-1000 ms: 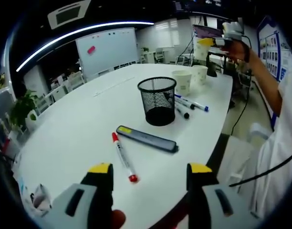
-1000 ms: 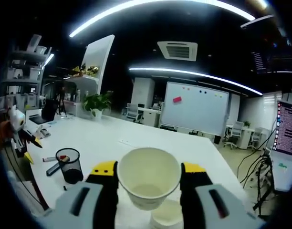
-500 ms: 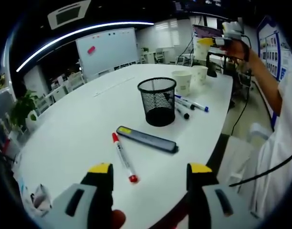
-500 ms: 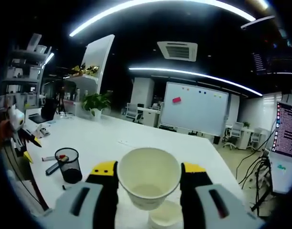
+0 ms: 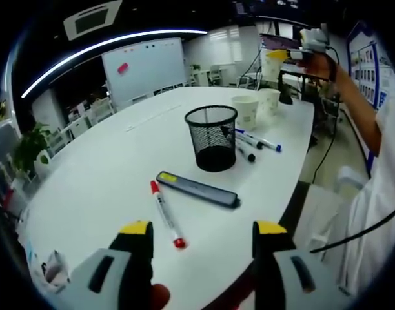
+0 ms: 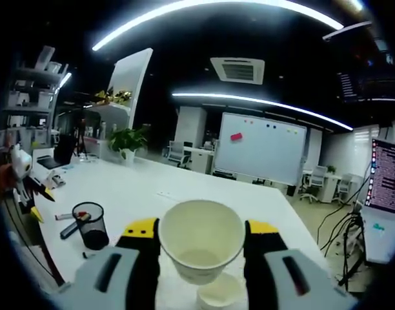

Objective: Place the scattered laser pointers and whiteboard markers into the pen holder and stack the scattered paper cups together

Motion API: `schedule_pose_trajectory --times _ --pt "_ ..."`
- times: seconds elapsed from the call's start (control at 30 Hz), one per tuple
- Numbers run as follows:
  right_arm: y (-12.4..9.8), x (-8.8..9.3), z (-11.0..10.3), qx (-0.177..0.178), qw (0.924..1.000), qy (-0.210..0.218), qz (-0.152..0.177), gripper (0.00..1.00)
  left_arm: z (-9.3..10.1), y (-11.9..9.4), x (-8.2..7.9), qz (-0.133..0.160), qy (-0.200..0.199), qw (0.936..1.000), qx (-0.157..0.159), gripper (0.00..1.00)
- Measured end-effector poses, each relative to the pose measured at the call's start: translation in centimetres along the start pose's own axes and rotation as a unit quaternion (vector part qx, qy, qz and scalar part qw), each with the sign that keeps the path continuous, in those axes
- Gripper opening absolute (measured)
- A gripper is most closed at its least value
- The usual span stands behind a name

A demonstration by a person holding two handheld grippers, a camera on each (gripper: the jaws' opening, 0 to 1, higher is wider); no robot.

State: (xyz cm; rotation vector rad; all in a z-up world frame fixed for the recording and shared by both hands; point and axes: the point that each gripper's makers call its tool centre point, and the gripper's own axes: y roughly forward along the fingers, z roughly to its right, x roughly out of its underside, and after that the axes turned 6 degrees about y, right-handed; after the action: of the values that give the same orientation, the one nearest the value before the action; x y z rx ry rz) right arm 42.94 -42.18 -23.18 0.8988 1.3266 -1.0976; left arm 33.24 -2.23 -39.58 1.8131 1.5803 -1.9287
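On the white table [image 5: 107,168] stands a black mesh pen holder [image 5: 212,137]. In front of it lie a black laser pointer [image 5: 197,189] and a red-capped marker [image 5: 164,213]. Behind it lie more markers [image 5: 259,139]. Two paper cups [image 5: 247,111] [image 5: 270,100] stand at the far end. My left gripper [image 5: 202,232] hangs open over the near table edge, holding nothing. My right gripper [image 6: 201,227] is shut on a paper cup [image 6: 201,252], held in the air above another cup [image 6: 217,298]. The pen holder [image 6: 91,226] sits lower left in the right gripper view.
A person in a white sleeve [image 5: 378,168] stands at the table's right edge. Cables [image 5: 326,155] hang beside it. A whiteboard [image 5: 146,68] and office chairs stand behind the table. A laptop screen [image 6: 386,184] glows at the right. A small crumpled object [image 5: 52,268] lies near the left corner.
My right gripper has risen slightly with its cup; the cup below it looks smaller and lower. The left gripper and the things on the table have stayed put.
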Motion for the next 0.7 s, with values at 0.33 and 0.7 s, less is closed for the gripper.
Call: schedule_pose_trajectory --times 0.33,0.7 --pt "0.1 0.2 0.6 0.004 0.9999 0.009 -0.001 0.51 0.1 0.0 -0.2 0.002 -0.001 1.0 -0.001 0.62" --pt "0.0 1.2 1.4 0.009 0.9997 0.022 -0.006 0.51 -0.2 -0.2 -0.6 0.007 -0.002 1.0 -0.005 0.62"
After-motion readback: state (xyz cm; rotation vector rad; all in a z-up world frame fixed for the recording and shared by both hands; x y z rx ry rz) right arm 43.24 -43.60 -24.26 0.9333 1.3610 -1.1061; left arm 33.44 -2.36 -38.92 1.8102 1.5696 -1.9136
